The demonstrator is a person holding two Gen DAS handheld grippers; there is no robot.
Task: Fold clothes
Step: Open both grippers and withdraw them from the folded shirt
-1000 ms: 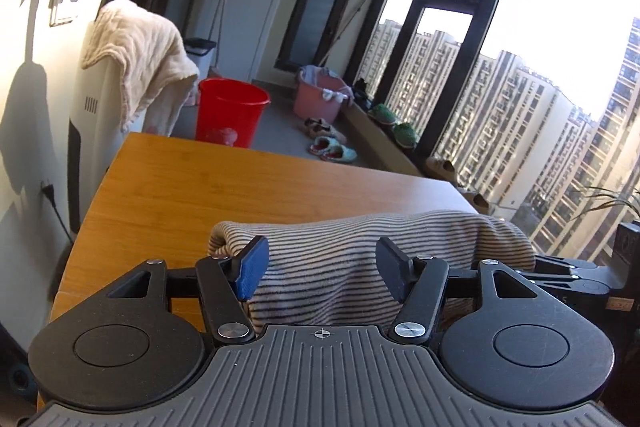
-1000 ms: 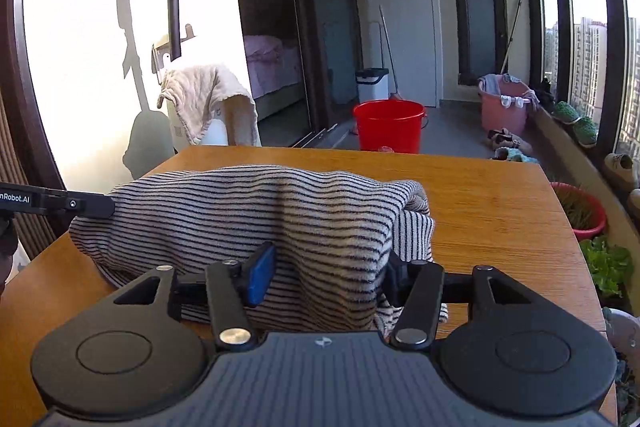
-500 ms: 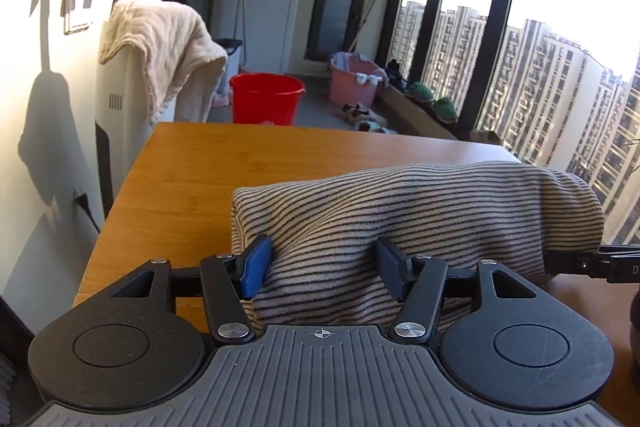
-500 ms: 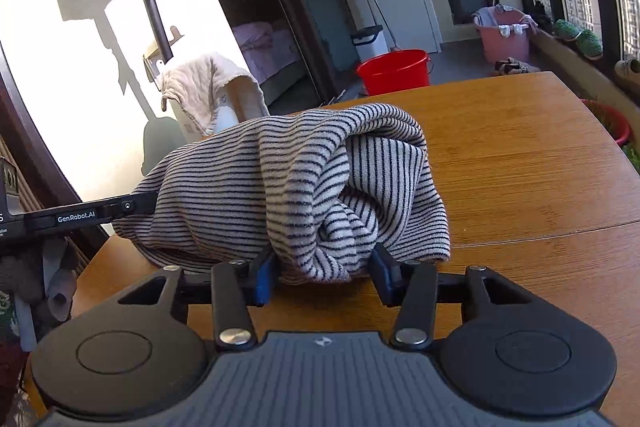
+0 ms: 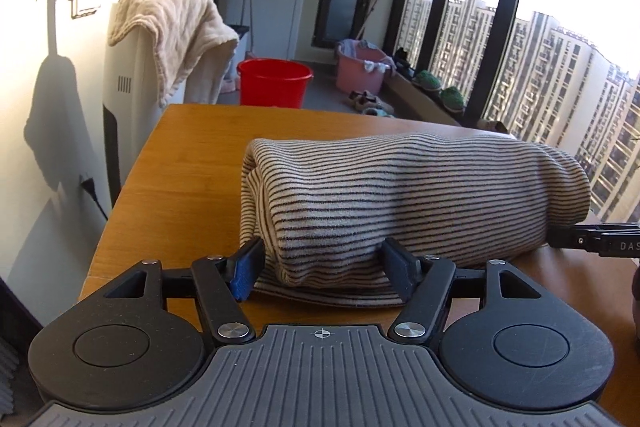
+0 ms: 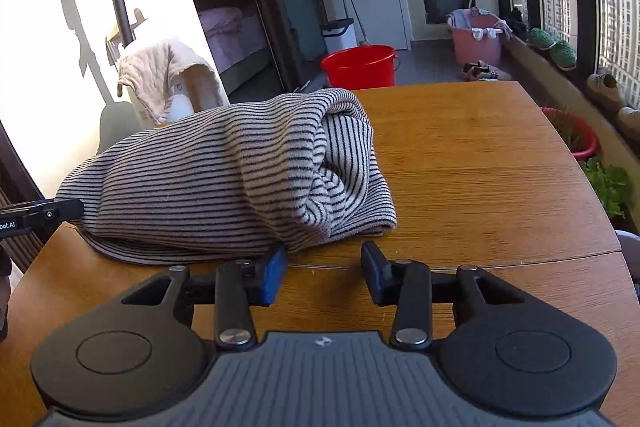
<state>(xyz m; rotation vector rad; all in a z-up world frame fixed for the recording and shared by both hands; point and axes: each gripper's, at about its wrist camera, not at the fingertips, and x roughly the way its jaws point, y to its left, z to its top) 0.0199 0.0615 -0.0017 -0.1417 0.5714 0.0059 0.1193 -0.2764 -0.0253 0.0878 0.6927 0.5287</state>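
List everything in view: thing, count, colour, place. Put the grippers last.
striped garment: one, cream with dark stripes, folded over in a bundle on the table
table: one, orange-brown wood, under the garment
towel: one, beige, draped over a white appliance left of the table
red bucket: one, red, on the floor beyond the table
pink basket: one, pink, on the floor by the window, holding laundry
shoes: several, some green, along the window ledge and floor
left gripper: black with blue pads, open around the garment's near edge
right gripper: black with blue pads, open, nothing between the fingers
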